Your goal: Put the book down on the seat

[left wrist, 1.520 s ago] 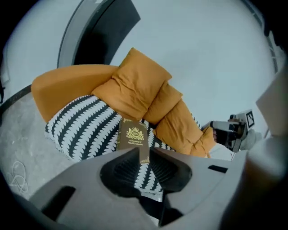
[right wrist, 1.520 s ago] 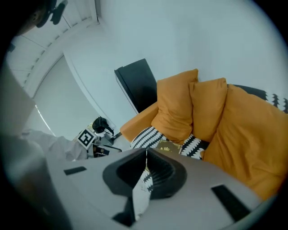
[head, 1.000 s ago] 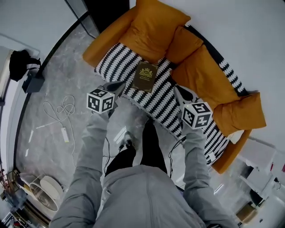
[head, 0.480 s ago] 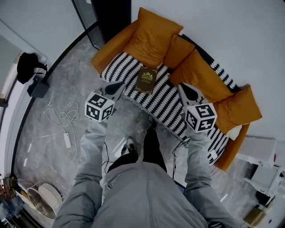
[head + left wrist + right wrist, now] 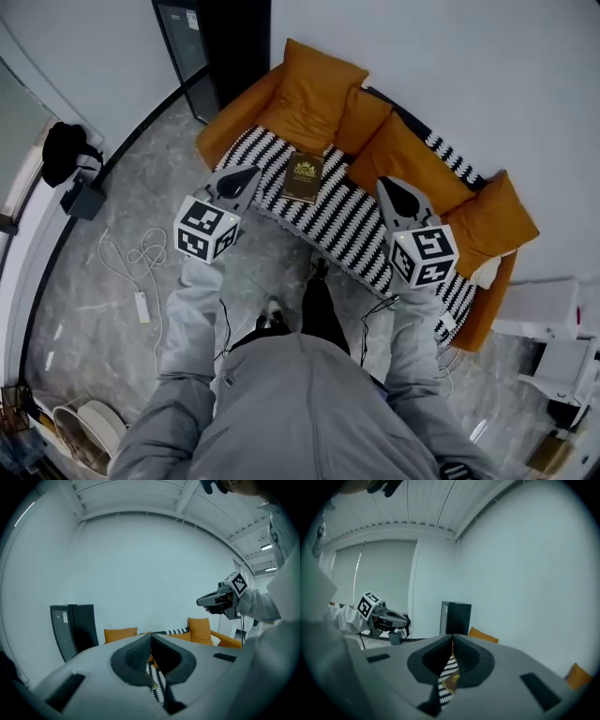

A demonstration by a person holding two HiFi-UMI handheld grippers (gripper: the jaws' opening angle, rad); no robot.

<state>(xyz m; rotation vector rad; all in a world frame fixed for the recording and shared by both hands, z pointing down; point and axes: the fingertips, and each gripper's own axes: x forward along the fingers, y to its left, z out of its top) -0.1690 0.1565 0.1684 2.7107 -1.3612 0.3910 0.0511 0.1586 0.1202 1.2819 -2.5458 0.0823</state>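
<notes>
The dark brown book with a gold emblem (image 5: 303, 178) lies flat on the black-and-white striped seat (image 5: 347, 220) of the orange cushioned sofa (image 5: 412, 155). It sits toward the sofa's end at the left of the head view, just ahead of the back cushions. Nothing touches it.

The left gripper (image 5: 246, 174) is held at the sofa's front edge with its jaws pressed together and nothing between them. The right gripper (image 5: 384, 186) is also over the sofa's front edge, farther along toward the other end. Its jaws meet at the tips as well and grip nothing (the stripes and book seen past them in its own view lie on the sofa behind, not in its grasp).

By the look of it the task is done: the book rests on the seat, released and lying square. I see no step left, except perhaps drawing both grippers away from the sofa.
</notes>
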